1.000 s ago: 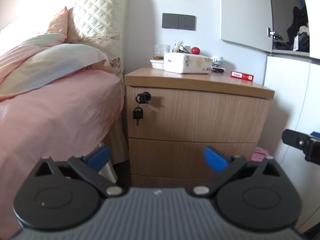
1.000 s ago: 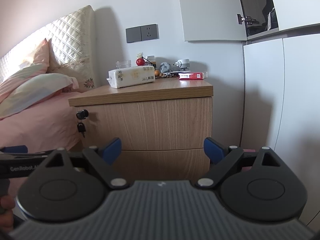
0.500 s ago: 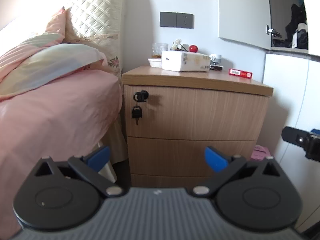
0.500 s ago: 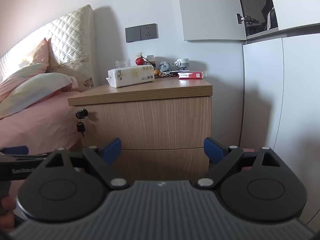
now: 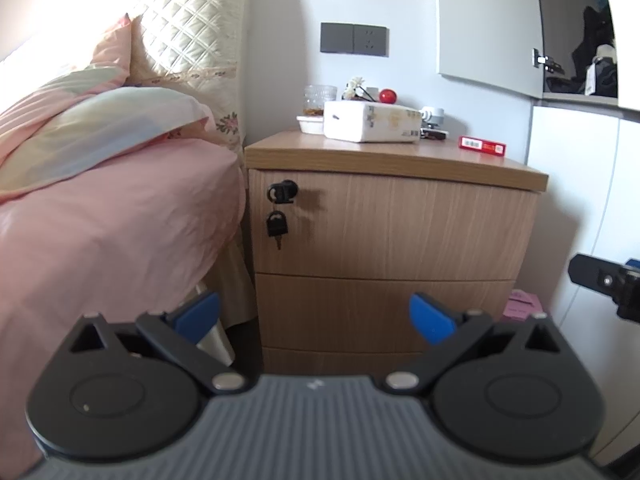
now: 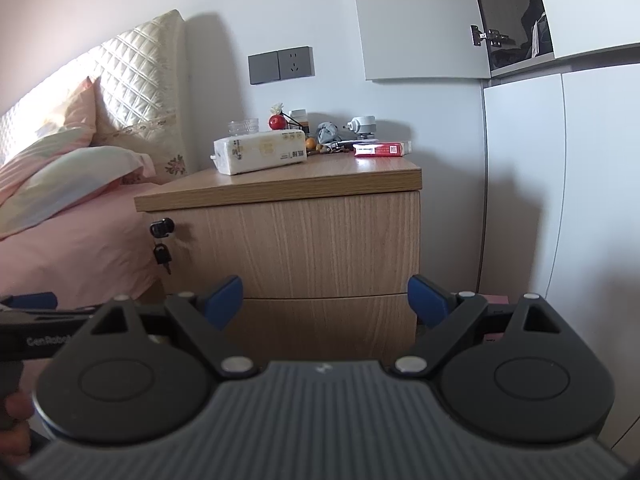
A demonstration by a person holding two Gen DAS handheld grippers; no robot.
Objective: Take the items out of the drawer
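Note:
A wooden nightstand (image 5: 384, 224) (image 6: 304, 248) stands by the bed, both drawers closed. The top drawer (image 5: 392, 228) has a lock with a black key (image 5: 282, 192) and a second key hanging below it; the lock also shows in the right wrist view (image 6: 162, 227). The lower drawer (image 5: 360, 312) (image 6: 328, 320) sits beneath. My left gripper (image 5: 314, 316) is open and empty, some way in front of the lower drawer. My right gripper (image 6: 325, 300) is open and empty, facing the seam between the drawers. What the drawers hold is hidden.
On the nightstand top are a white tissue pack (image 5: 372, 122) (image 6: 260, 151), a red box (image 5: 482, 146) (image 6: 382, 149), a glass (image 5: 320, 98) and small clutter. A pink bed (image 5: 100, 216) is at left, white wardrobe doors (image 6: 560, 200) at right, a pink item (image 5: 522, 304) on the floor.
Both views have shifted slightly; the nightstand looks a little nearer and lower in the left wrist view. Both grippers stay open and empty.

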